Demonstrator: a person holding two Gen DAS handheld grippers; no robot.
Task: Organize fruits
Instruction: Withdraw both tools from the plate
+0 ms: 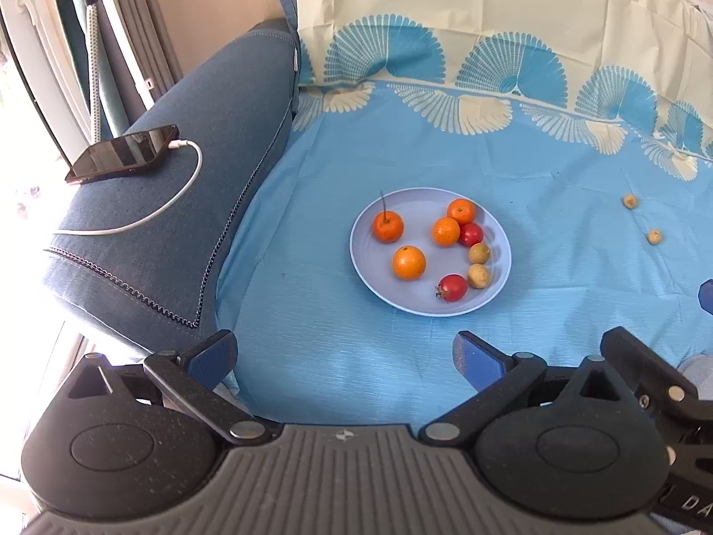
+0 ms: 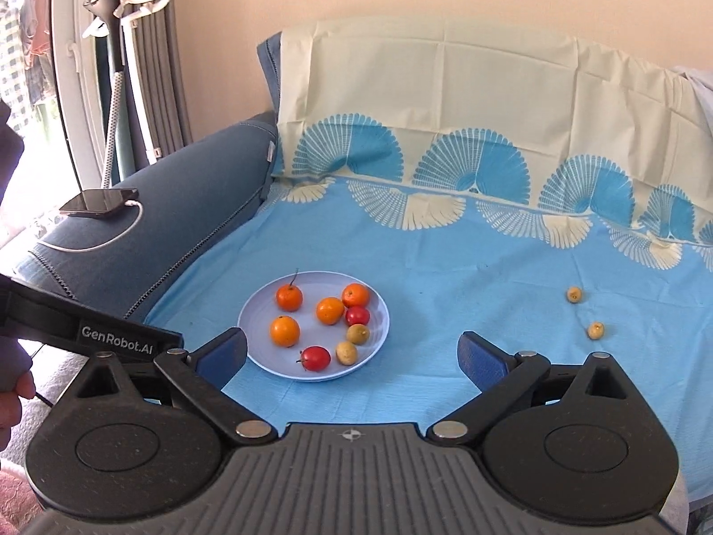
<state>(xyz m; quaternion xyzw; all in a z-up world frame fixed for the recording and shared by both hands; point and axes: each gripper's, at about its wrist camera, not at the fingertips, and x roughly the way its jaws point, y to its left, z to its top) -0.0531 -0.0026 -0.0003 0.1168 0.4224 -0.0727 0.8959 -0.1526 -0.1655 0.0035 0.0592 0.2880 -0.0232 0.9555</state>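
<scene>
On the blue sheet, a plate holds eight fruits.

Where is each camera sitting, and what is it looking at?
Left wrist view: rides the left gripper, looking down at the plate of fruit; its open blue fingers show, plus part of the other gripper.
Right wrist view: rides the right gripper, looking more level at the sofa; open fingers, a hand.
Both share the plate, two loose fruits, phone.
</scene>
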